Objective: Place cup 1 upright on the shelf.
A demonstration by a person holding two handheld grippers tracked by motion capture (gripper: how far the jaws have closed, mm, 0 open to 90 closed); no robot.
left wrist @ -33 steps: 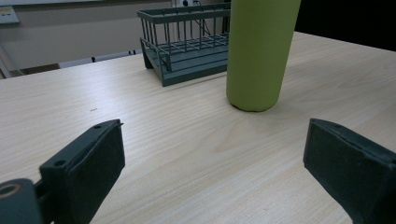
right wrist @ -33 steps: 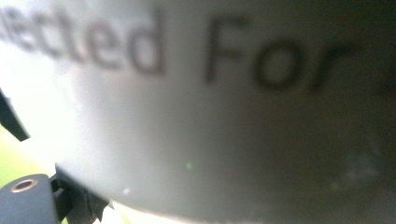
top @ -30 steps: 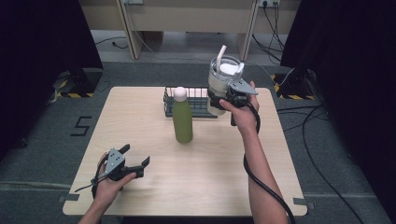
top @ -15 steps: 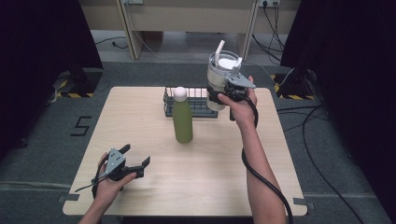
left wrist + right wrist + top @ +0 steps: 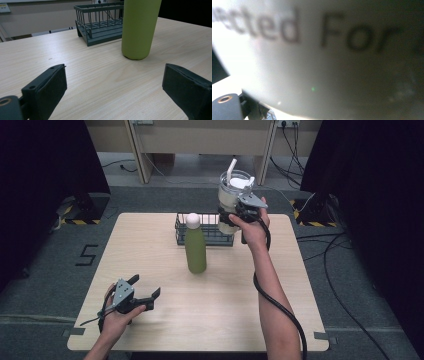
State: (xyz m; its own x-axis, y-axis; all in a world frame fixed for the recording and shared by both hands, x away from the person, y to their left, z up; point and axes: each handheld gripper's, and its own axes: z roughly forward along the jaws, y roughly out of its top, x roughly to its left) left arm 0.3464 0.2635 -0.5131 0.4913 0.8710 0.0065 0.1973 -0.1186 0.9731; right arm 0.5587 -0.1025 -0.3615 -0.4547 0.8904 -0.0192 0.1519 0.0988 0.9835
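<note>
A white tumbler with a clear lid and a straw [image 5: 233, 195] hangs in the air over the right end of the dark wire basket [image 5: 200, 233]. My right gripper [image 5: 232, 215] is shut on it, and its printed wall [image 5: 317, 55] sits right against the right gripper view's camera. A green bottle with a white cap [image 5: 195, 245] stands upright on the table just in front of the basket. My left gripper [image 5: 145, 291] rests open near the table's front left, and its jaws frame the green bottle [image 5: 138, 27] and the basket [image 5: 100, 22] farther off.
The light wooden table [image 5: 225, 310] has bare room across its front and right side. A black cable [image 5: 277, 305] trails from the right gripper along the forearm. Dark curtains stand on both sides, and cables lie on the floor at the right.
My right gripper has carried the tumbler up and to the left, from beside the basket's right end to above it. The left gripper has stayed put.
</note>
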